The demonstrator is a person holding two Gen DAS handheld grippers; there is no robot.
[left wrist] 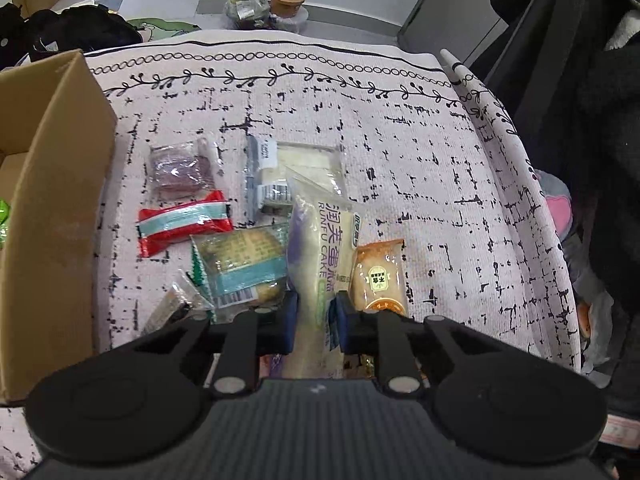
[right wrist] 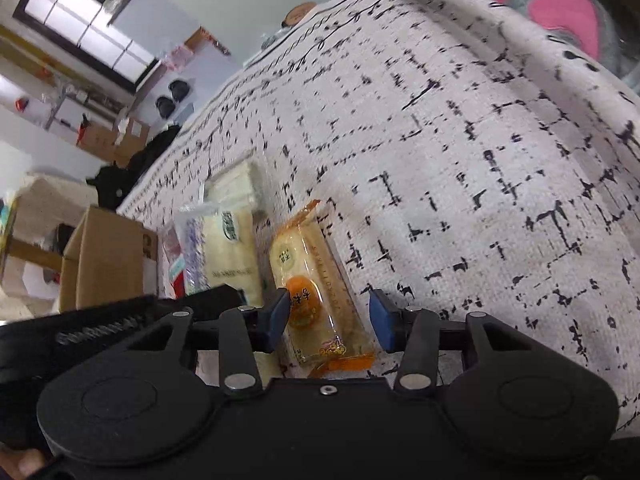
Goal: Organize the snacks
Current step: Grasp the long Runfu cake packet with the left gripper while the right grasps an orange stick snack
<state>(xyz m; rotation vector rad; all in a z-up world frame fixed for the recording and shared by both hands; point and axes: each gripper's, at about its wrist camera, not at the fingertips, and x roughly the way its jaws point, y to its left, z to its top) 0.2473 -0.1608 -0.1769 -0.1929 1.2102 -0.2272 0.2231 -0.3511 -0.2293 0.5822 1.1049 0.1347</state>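
The Runfu cake packet (left wrist: 320,264) lies pinched between the left gripper (left wrist: 316,320)'s blue pads, apparently for transfer to the cardboard box (left wrist: 52,184) off to its left. Just right of it, the orange pastry packet (right wrist: 316,292) sits between the right gripper (right wrist: 332,320)'s spread, unclosed fingers.

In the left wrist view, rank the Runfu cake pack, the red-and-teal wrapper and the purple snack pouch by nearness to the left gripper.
1. Runfu cake pack, between the left gripper fingers.
2. Red-and-teal wrapper, ahead, left.
3. Purple snack pouch, behind the wrapper, farther back on the left.
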